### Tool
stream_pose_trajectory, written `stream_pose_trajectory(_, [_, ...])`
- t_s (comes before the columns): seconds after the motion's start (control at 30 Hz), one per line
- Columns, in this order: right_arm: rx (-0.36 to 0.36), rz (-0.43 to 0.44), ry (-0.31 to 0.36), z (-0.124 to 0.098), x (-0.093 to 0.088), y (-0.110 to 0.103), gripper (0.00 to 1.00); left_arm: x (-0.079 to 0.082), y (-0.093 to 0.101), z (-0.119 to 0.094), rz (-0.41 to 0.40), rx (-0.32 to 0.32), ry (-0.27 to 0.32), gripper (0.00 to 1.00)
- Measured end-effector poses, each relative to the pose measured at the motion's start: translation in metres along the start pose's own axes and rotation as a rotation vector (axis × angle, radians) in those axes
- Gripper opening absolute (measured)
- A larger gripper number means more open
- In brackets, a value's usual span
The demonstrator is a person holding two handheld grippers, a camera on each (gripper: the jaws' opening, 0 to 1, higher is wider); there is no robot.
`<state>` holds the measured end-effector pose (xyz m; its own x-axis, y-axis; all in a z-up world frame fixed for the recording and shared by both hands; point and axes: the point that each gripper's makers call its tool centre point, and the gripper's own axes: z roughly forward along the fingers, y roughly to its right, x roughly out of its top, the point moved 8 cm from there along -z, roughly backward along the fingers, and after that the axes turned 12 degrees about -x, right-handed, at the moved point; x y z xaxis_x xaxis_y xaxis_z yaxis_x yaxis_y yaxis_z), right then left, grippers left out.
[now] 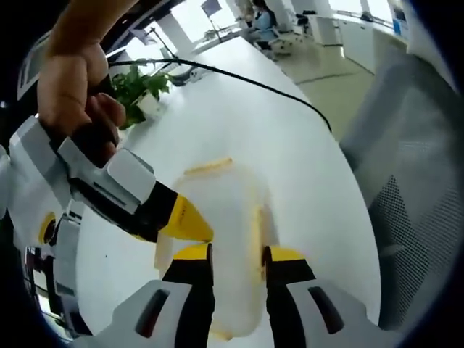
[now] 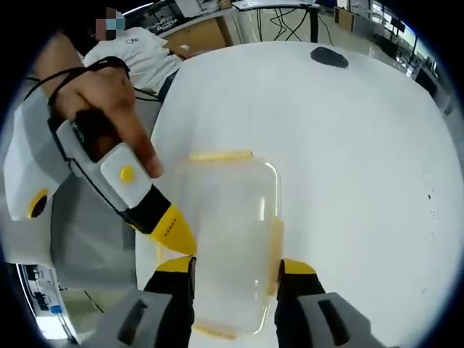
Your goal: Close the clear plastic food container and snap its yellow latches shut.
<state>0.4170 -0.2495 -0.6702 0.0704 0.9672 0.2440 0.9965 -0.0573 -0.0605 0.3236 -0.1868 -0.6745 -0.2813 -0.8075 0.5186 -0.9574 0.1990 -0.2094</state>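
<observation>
The clear, rounded-rectangular plastic food container (image 2: 226, 243) sits on the round white table (image 2: 348, 167), near the edge closest to the person, with its lid lying on top. A long yellow latch (image 2: 220, 155) runs along its far short side, and another yellow latch (image 2: 276, 246) lies along one long side. Whether either latch is snapped down I cannot tell.

In the right gripper view, the right gripper (image 2: 235, 272), black with yellow tips, has its jaws spread to about the container's width, one tip at each long side, not closed on it. The other gripper's yellow tip comes in from the left and rests at the container's edge, held by a hand (image 2: 109, 109).

In the left gripper view, the left gripper (image 1: 238, 255) has its jaws parted a little over the container (image 1: 225, 232), with one tip right beside the yellow side latch (image 1: 257, 235); they grip nothing that I can see. The far latch (image 1: 208, 167) shows beyond.

Further out stand a small green potted plant (image 1: 138, 90), a black cable (image 1: 254, 83) trailing across the tabletop, a grey mesh office chair (image 1: 406, 188), a dark oval object (image 2: 329, 56) at the far edge of the table, and a seated person in a white shirt (image 2: 148, 54).
</observation>
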Motion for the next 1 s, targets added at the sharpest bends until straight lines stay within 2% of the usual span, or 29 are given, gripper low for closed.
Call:
stream_pose_trajectory(0.03, [-0.002,0.006,0.006,0.0,0.0,0.0,0.43,0.0,0.001,-0.001,0.004,0.003,-0.005,0.24])
stream_pose_trajectory(0.17, [0.017,0.028,0.015,0.0,-0.002,-0.003,0.43,0.002,0.0,-0.005,-0.044,-0.058,0.05,0.25])
stream_pose_trajectory(0.33, [0.006,0.038,0.054,-0.003,-0.004,-0.003,0.43,0.001,-0.004,-0.006,-0.104,-0.086,0.085,0.25])
stream_pose_trajectory(0.4, [-0.017,0.016,0.07,-0.004,-0.002,-0.005,0.43,0.0,-0.006,-0.007,-0.125,-0.099,0.104,0.25])
stream_pose_trajectory(0.53, [-0.055,0.003,0.092,-0.007,-0.003,-0.009,0.43,0.0,-0.008,-0.009,-0.217,-0.137,0.15,0.25])
stream_pose_trajectory(0.67, [-0.082,0.014,0.105,-0.008,-0.005,-0.011,0.43,-0.001,-0.011,-0.009,-0.244,-0.152,0.167,0.25])
stream_pose_trajectory(0.87, [-0.159,-0.013,0.175,-0.012,-0.008,-0.017,0.43,-0.004,-0.018,-0.011,-0.365,-0.187,0.229,0.22])
stream_pose_trajectory(0.9, [-0.175,-0.011,0.202,-0.012,-0.01,-0.018,0.43,-0.005,-0.019,-0.011,-0.407,-0.176,0.242,0.26])
stream_pose_trajectory(0.97, [-0.207,0.011,0.232,-0.013,-0.013,-0.018,0.45,-0.006,-0.02,-0.012,-0.405,-0.182,0.248,0.36])
stream_pose_trajectory(1.0, [-0.218,0.011,0.242,-0.014,-0.014,-0.019,0.46,-0.005,-0.02,-0.012,-0.405,-0.186,0.251,0.36])
